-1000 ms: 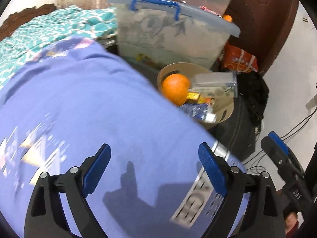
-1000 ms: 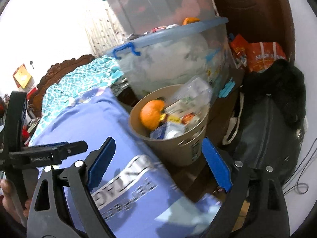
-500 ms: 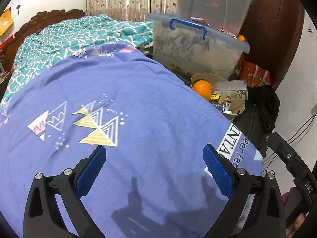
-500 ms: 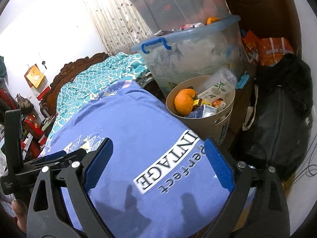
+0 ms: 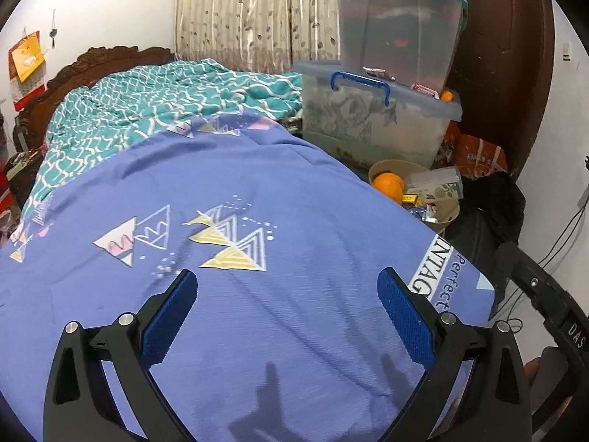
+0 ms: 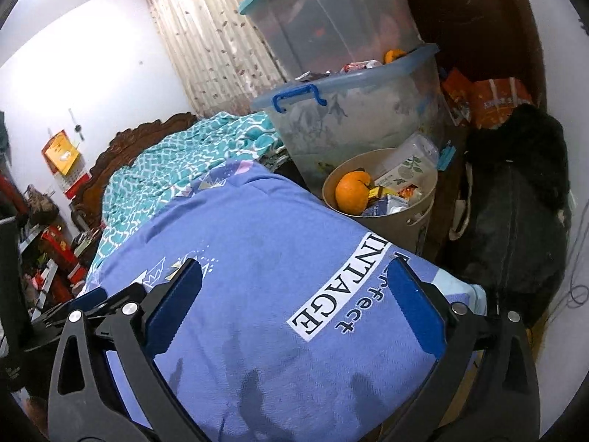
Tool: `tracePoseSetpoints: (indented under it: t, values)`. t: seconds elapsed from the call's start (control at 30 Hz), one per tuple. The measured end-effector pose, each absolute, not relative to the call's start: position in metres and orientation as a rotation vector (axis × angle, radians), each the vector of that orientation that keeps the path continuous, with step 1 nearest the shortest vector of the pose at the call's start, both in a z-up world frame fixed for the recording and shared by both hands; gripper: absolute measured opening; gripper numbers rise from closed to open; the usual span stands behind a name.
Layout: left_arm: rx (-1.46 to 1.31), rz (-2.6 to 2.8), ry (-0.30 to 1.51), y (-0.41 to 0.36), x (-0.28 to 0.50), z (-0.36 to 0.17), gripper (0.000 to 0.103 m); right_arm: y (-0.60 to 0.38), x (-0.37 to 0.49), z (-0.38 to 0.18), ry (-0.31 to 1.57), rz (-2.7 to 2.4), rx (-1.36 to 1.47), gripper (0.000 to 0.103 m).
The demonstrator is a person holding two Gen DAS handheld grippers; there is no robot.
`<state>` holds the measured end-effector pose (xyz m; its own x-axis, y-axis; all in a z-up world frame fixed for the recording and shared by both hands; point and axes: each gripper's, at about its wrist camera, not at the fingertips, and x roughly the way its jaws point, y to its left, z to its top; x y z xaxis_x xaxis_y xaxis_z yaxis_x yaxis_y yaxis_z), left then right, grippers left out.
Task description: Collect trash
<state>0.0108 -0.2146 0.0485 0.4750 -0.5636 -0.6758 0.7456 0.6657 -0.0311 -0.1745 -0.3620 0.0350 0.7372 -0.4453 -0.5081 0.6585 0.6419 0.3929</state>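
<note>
A tan round bin [image 6: 423,217] stands beside the bed's far right edge; it also shows in the left wrist view [image 5: 447,217]. It holds an orange [image 6: 351,191], a clear plastic box [image 6: 408,164] and several wrappers. My left gripper [image 5: 287,313] is open and empty above the blue bedsheet [image 5: 257,184]. My right gripper [image 6: 294,305] is open and empty above the same sheet [image 6: 257,243], near its "VINTAGE" print. Both grippers are well back from the bin.
Stacked clear storage boxes [image 5: 379,121] stand behind the bin. A black bag [image 6: 515,213] and orange packets [image 6: 489,99] lie to its right. A teal quilt [image 5: 165,99] covers the far bed by a carved headboard. Cables hang at the right wall.
Both grippers have pulled back and up from the bin, so it now looks smaller and farther away. More of the blue sheet and the bed has come into view. Jaws stayed open.
</note>
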Motion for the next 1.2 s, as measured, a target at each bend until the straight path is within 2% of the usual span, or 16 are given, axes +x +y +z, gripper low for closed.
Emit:
tracePoseSetpoints:
  t: [0.37,0.83,1.03,1.2]
  values:
    - [0.217,-0.856,0.739,-0.199,0.014,0.056,0.094,-0.354,-0.175,0.041,0.366,-0.72,0.588,0.1]
    - [0.301,-0.762,0.648,-0.2,0.01,0.067,0.094,-0.353,-0.178,0.04,0.357,-0.721,0.591,0.1]
    - [0.262,-0.798,0.732,-0.198,0.023,0.065,0.094,-0.357,-0.175,0.034,0.37,-0.704,0.614,0.1]
    - [0.276,-0.809,0.687,-0.194,0.02,0.069,0.094,-0.358,-0.173,0.033,0.373,-0.7,0.62,0.1]
